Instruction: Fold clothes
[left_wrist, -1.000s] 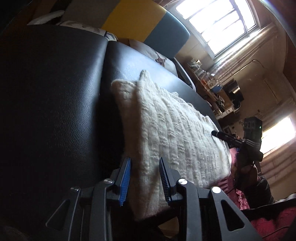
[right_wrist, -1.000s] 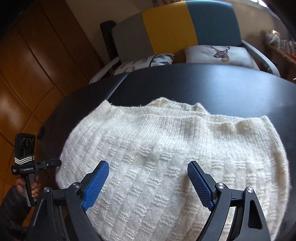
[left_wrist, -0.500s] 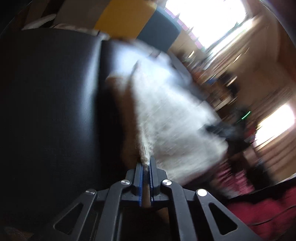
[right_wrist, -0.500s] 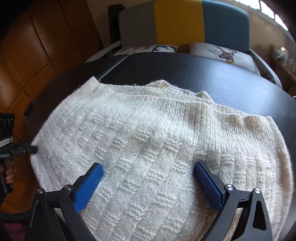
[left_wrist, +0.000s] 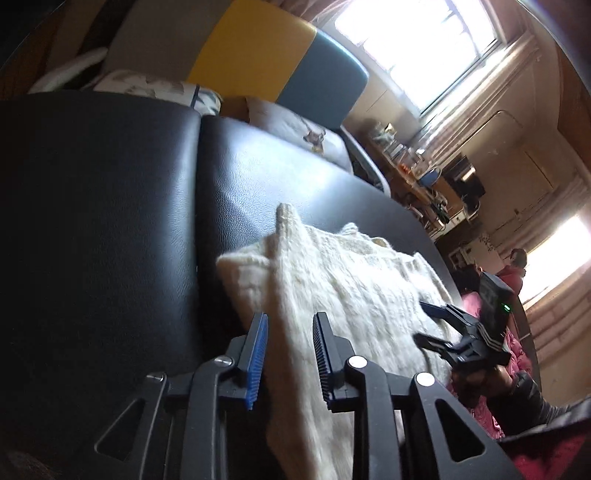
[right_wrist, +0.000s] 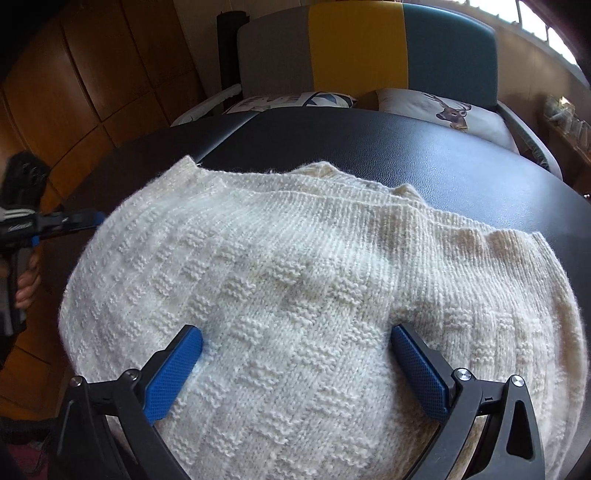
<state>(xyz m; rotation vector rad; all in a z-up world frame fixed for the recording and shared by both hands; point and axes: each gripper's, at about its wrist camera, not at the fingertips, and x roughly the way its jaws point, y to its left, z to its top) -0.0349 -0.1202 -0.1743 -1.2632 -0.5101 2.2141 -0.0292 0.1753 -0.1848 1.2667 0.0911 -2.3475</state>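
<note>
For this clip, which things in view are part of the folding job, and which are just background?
Part of the job:
sweater, cream knit, lying on the black table
left gripper, open, a fold of sweater between its fingers
right gripper, open over the sweater

Just lying about:
deer cushion
patterned cushion
sofa
cluttered shelf

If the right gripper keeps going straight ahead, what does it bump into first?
Most likely the cream knitted sweater: the right gripper is open with the knit spread right ahead between its fingers. Depth is hard to judge.
</note>
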